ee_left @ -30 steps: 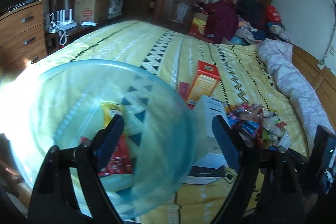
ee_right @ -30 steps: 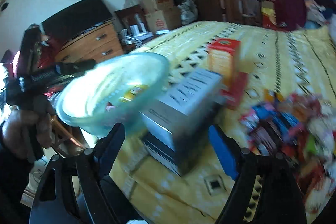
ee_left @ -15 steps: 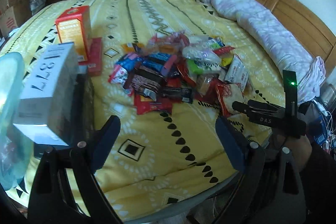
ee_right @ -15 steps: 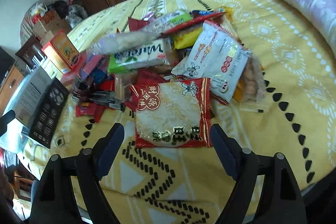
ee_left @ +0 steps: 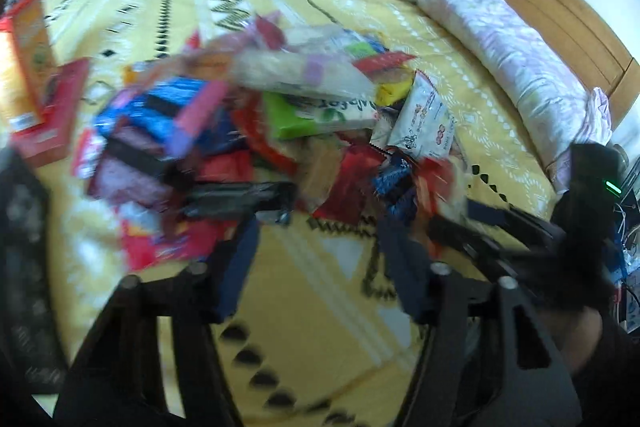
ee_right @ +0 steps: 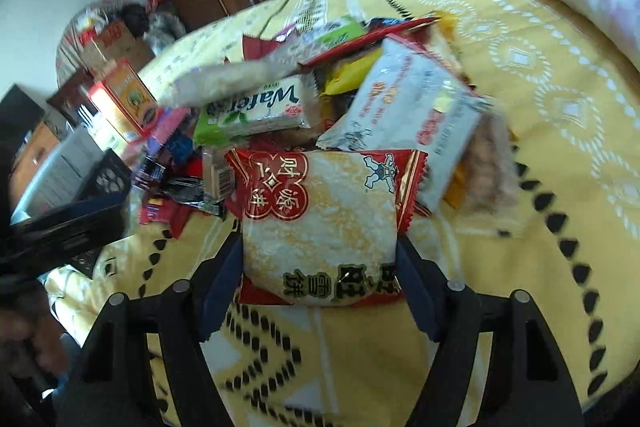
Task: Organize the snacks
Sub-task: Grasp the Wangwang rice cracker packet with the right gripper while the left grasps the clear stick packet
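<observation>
Soft daylight fills both fisheye views, edges bowed and vignetted dark. Motion blur smears the snack pile [ee_left: 256, 131] in the left view; the right view stays sharper.

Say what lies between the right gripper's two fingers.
The red-edged rice cracker packet sits between the right gripper's closing fingers, seen in the right wrist view.

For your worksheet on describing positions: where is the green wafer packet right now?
In the right wrist view the green wafer packet lies left of centre in the snack pile on the yellow bedspread, just behind the red rice cracker packet and left of the white packet.
</observation>
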